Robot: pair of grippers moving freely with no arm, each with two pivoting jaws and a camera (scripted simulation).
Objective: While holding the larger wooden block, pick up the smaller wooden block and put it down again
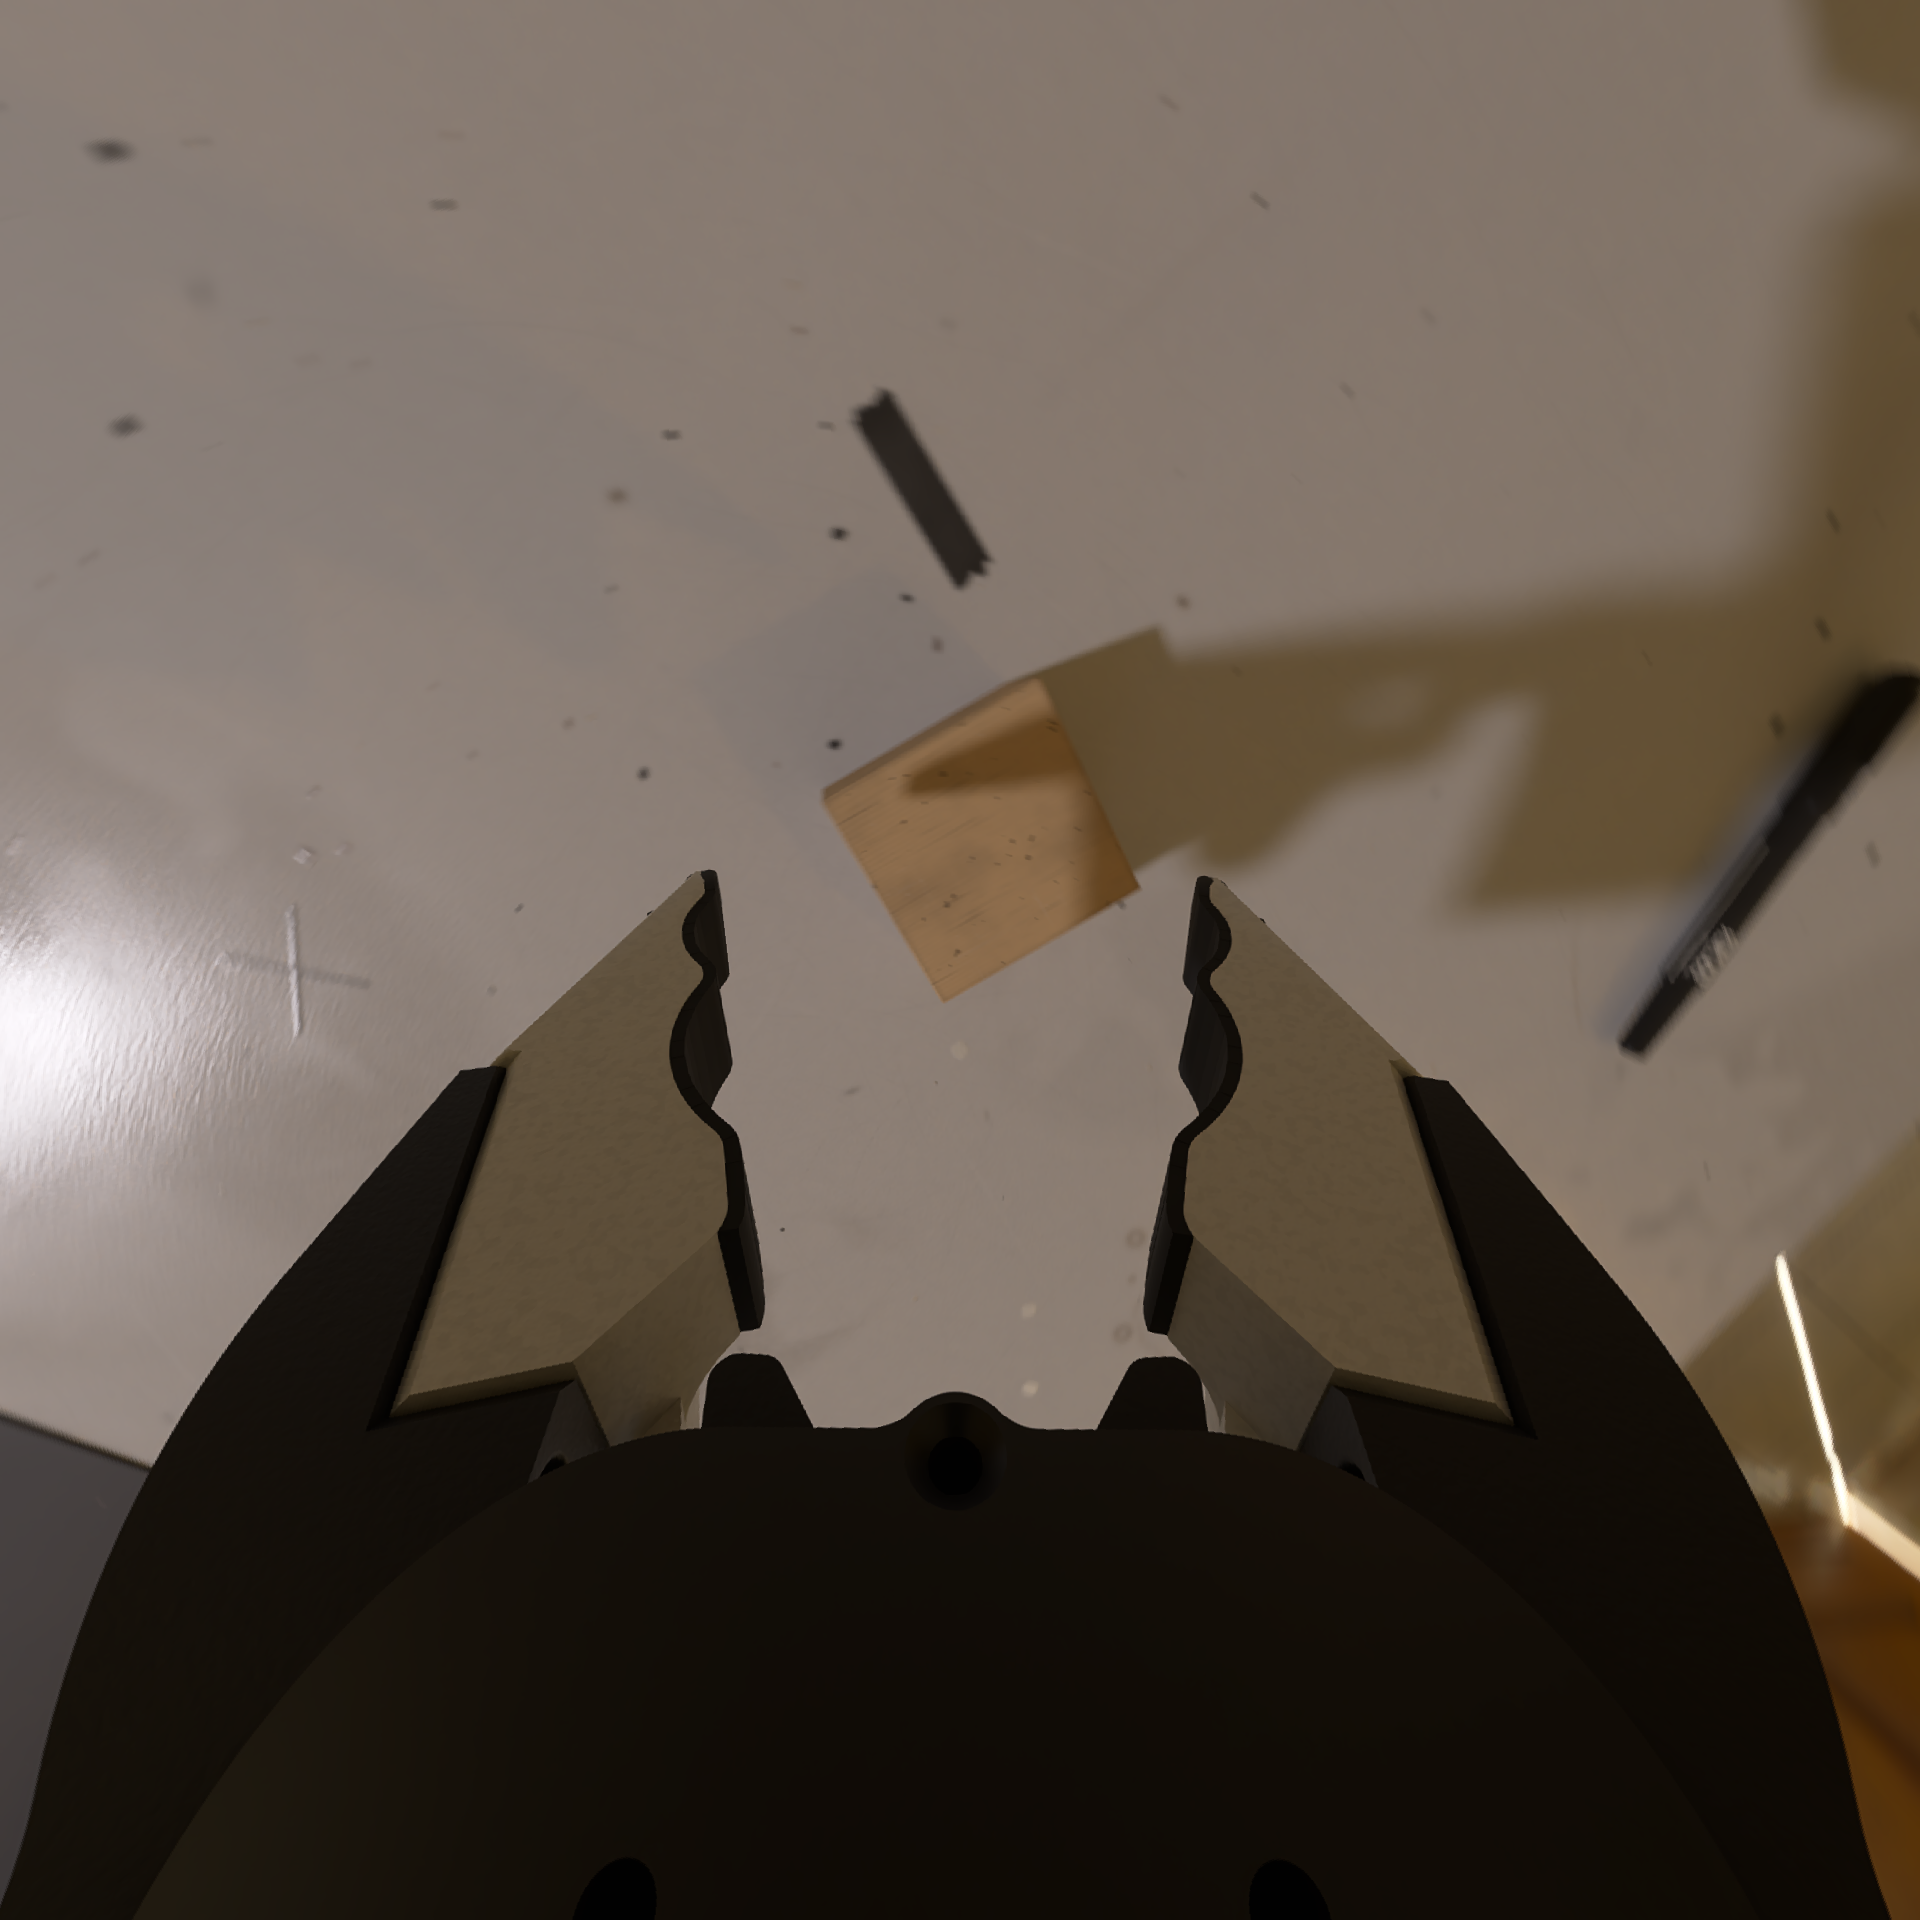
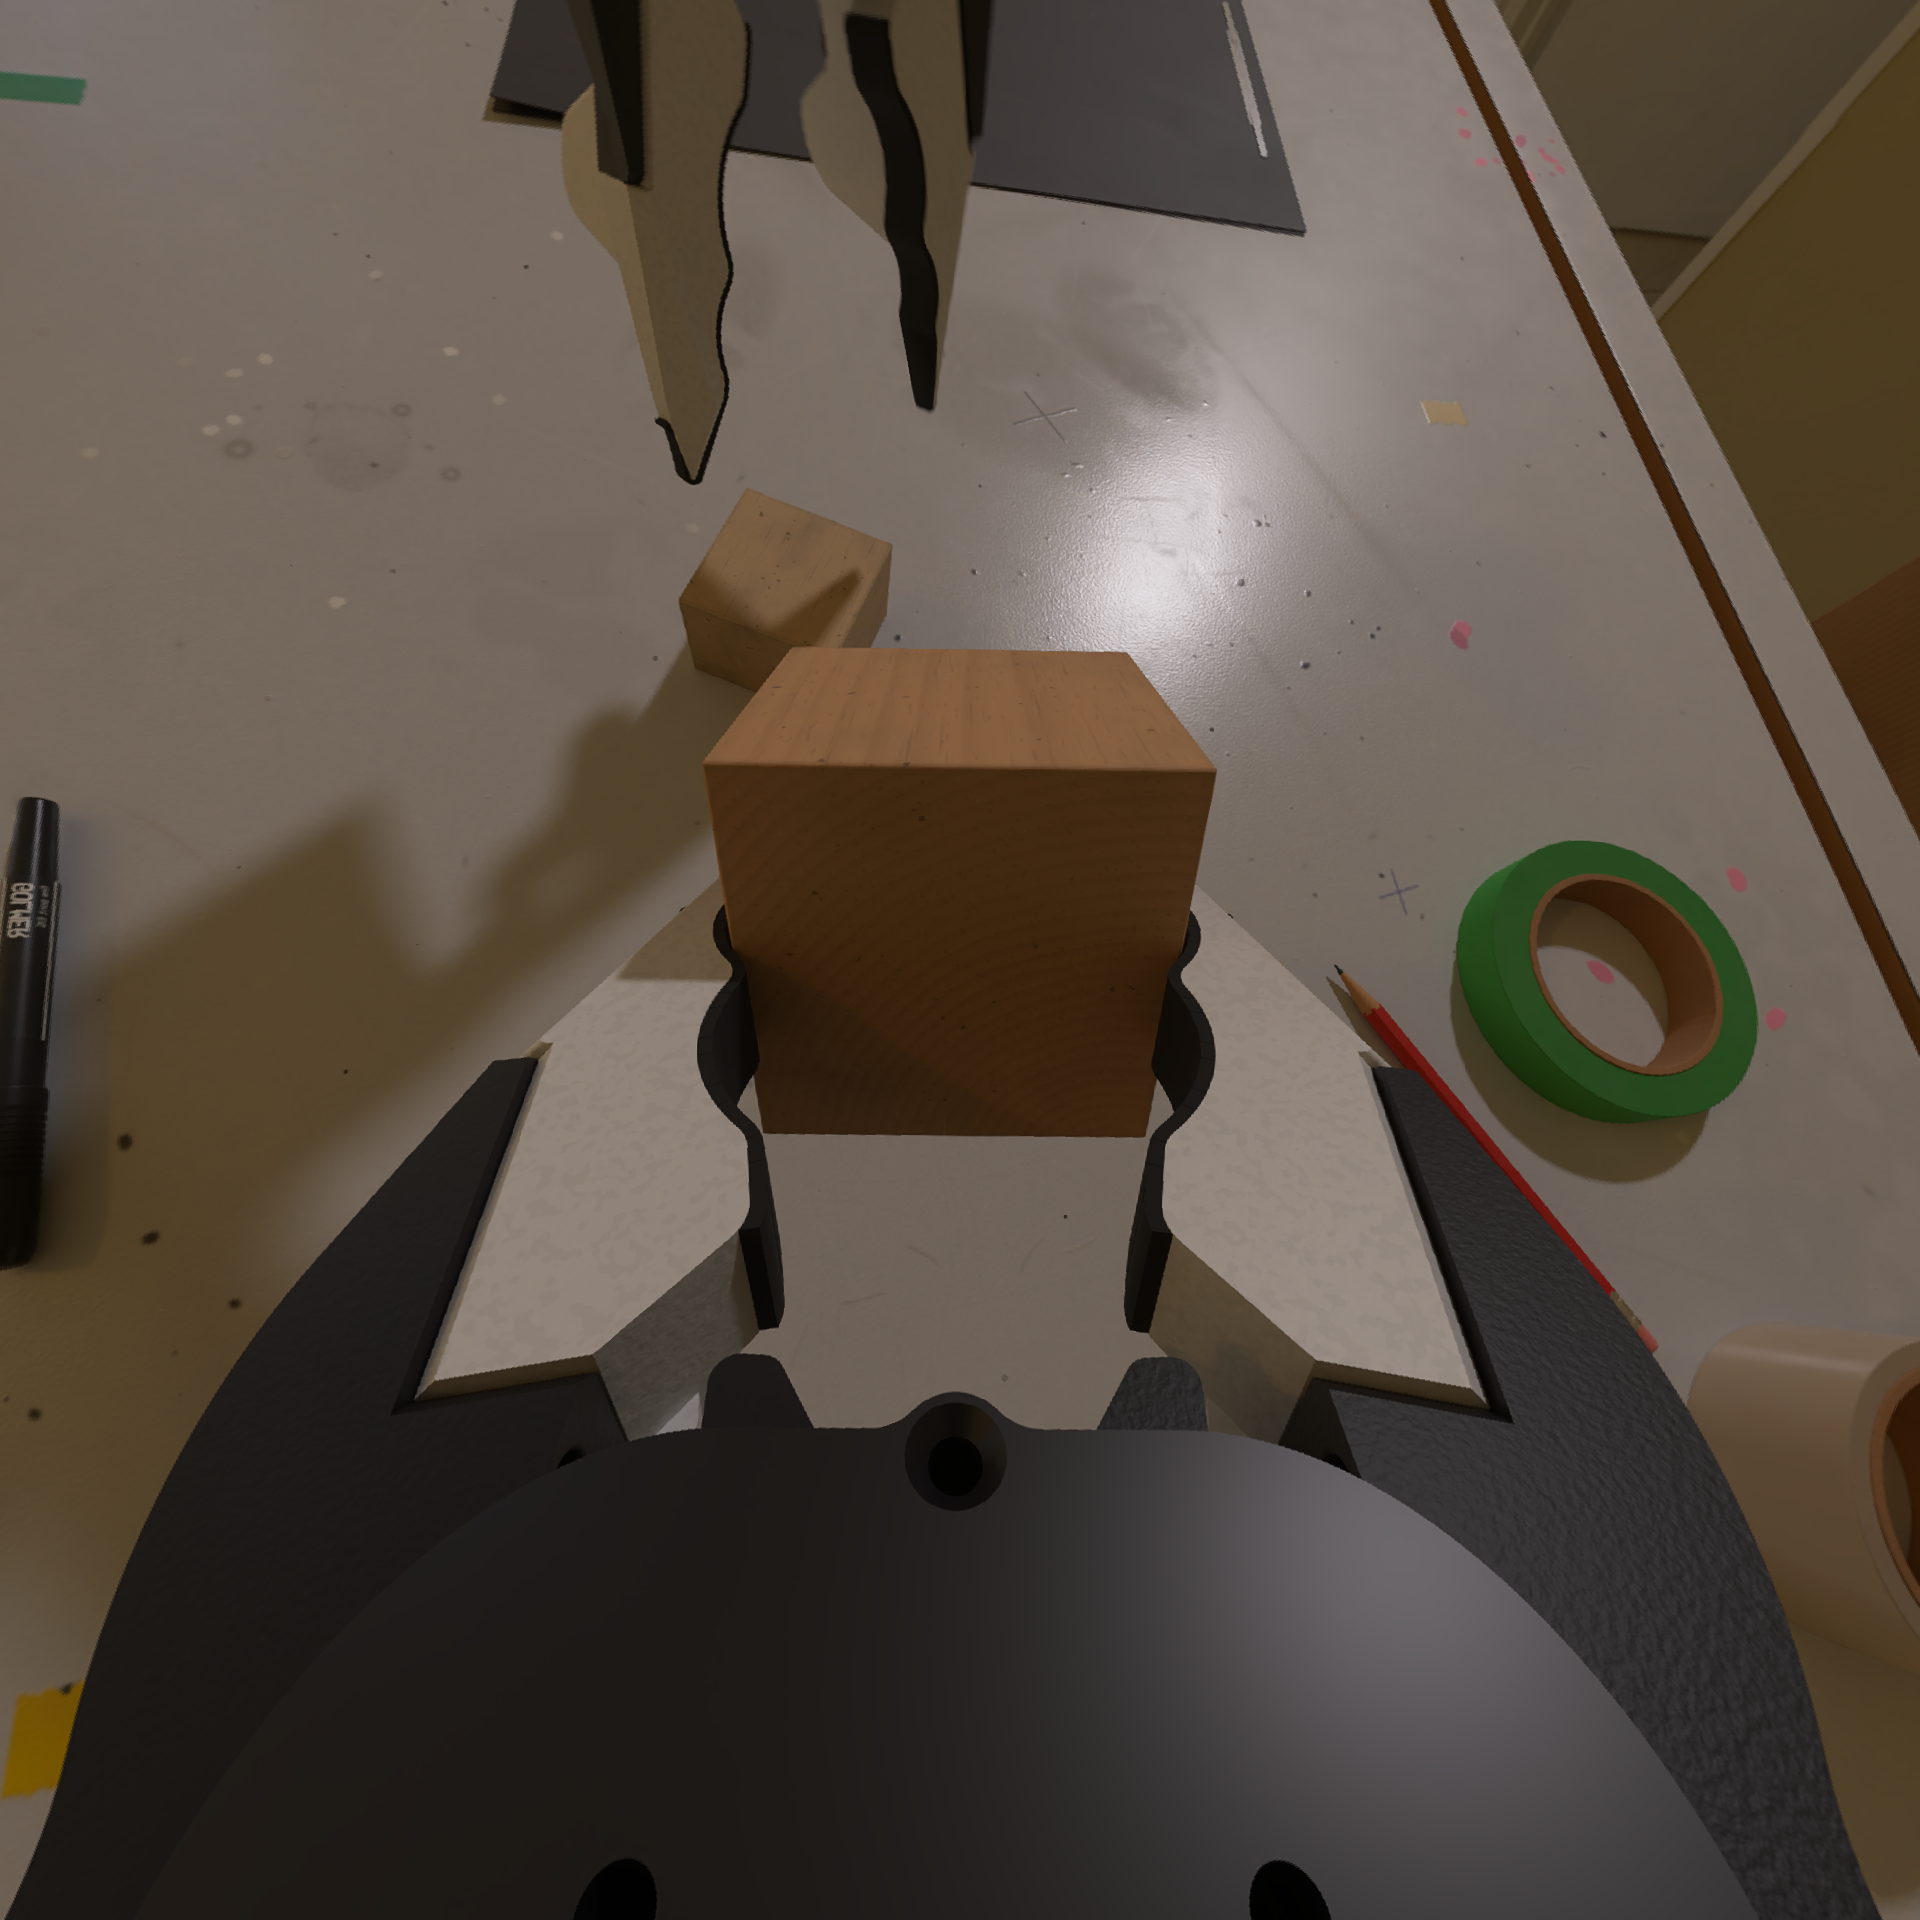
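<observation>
My right gripper (image 2: 956,935) is shut on the larger wooden block (image 2: 951,894), a brown cube held above the table. The smaller wooden block (image 2: 784,587), a pale cube, lies on the table just beyond it. My left gripper (image 1: 956,894) is open and empty, hovering above the smaller block (image 1: 982,847), which lies just past its fingertips. In the right wrist view the left gripper (image 2: 805,436) hangs from the top of the frame, pointing down, its tips a little above and behind the small block.
A black marker (image 2: 26,1029) lies at the left and also shows in the left wrist view (image 1: 1766,873). A green tape roll (image 2: 1605,982), a red pencil (image 2: 1486,1153) and a beige tape roll (image 2: 1829,1455) lie right. A dark mat (image 2: 1091,135) lies far back. The table edge (image 2: 1704,561) runs along the right.
</observation>
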